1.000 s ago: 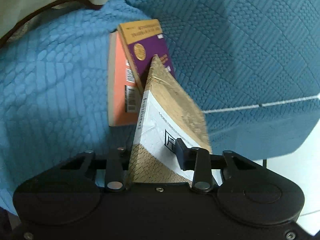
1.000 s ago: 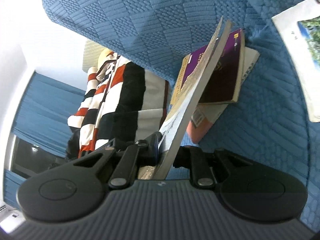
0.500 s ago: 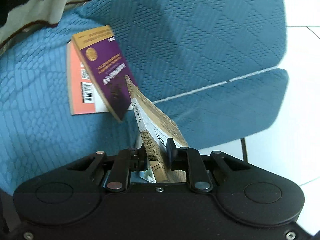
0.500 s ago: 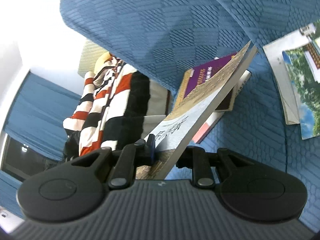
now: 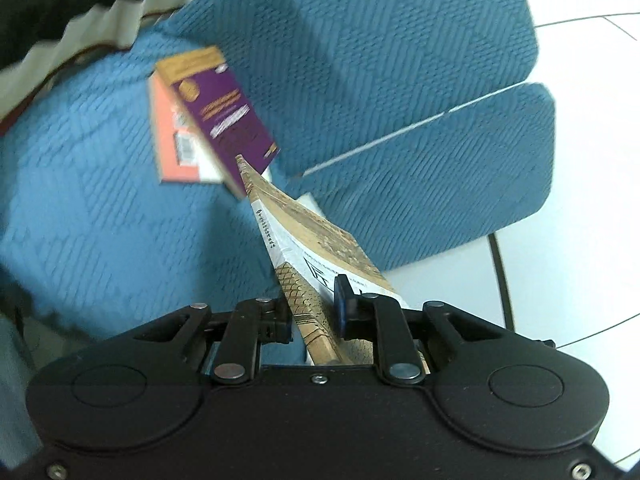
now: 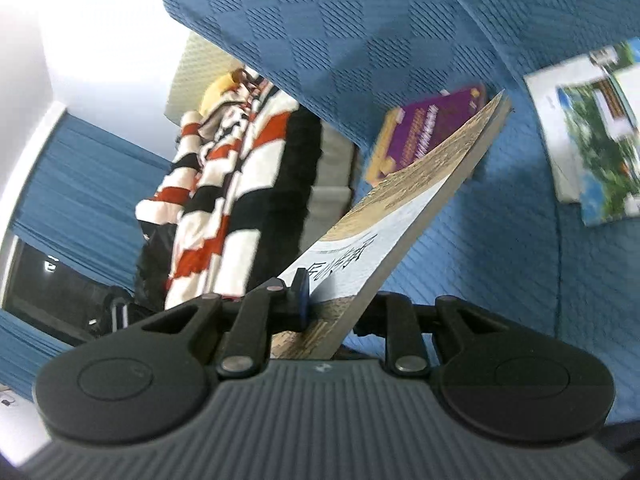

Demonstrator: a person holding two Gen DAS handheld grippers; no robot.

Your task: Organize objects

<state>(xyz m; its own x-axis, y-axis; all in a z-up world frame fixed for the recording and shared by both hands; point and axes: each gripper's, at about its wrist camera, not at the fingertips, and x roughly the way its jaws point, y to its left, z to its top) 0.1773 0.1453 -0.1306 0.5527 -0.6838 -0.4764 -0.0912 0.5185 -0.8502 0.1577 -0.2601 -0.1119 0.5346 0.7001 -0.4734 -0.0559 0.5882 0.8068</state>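
1. The sofa (image 5: 400, 80) is blue with a bumpy diamond pattern.
2. One book (image 5: 224, 108) is purple and gold.
3. The book under it (image 5: 168, 140) is orange.
4. The held book (image 6: 384, 236) is tan and white.
5. The blanket (image 6: 232, 184) has red, white and black stripes.

Big blue sofa with bumpy woven cloth (image 5: 400, 80), soft seat and thick back cushions. White tiled floor with thin dark lines (image 5: 580, 200) beside it. Blue pleated curtains (image 6: 80, 184) by a dark window with a white frame (image 6: 48, 280). Plain white wall (image 6: 100, 32), bright with light. Red, white and black striped blanket (image 6: 240, 184) hanging next to the sofa.
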